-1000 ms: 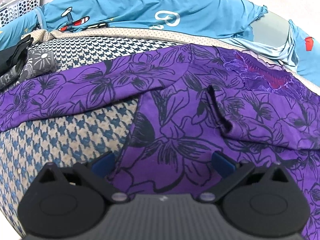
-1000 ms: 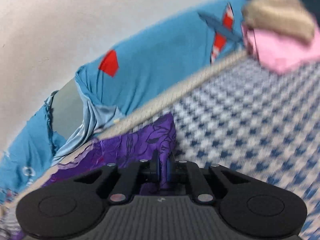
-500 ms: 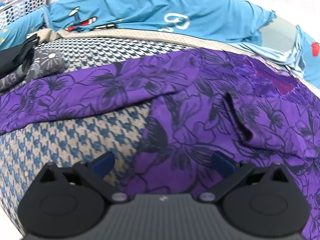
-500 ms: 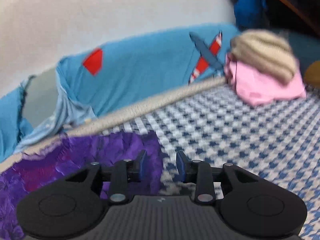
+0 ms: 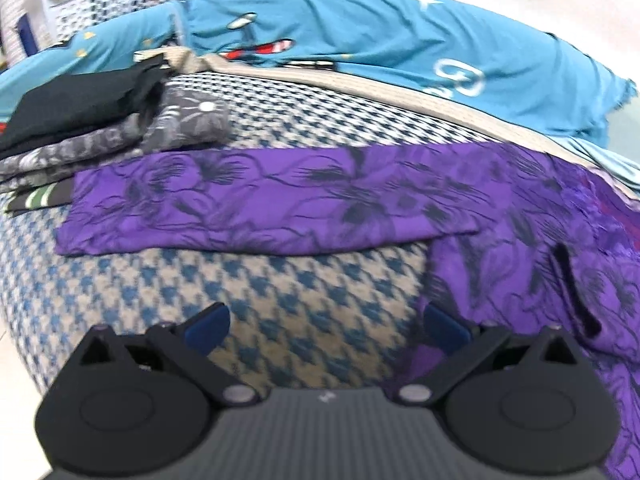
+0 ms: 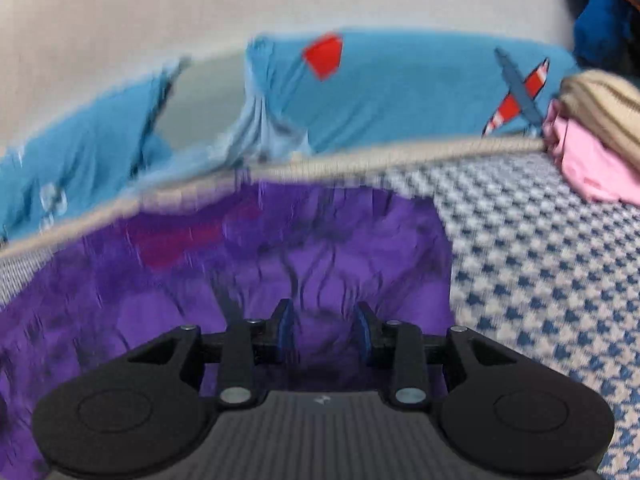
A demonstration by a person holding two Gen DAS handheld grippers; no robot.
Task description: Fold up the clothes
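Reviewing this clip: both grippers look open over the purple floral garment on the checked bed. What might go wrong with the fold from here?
1. The purple floral garment has one long strip spread flat, but the part by the right gripper is bunched; folding now may trap wrinkles.
2. The left gripper hangs half over the blue-and-cream checked cover; closing there might pinch it too.
3. The strip ends near the stack of folded grey and black clothes; a pull could disturb it.

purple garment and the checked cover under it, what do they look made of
Purple garment: looks like a thin, soft printed fabric with a matte finish; it lies flat, creases finely, and carries a dark floral print. The fibre cannot be told.

Checked cover: looks like a thicker woven textile, coarse and matte; the blue and cream houndstooth seems woven in, and a beige corded edge runs along its far side.
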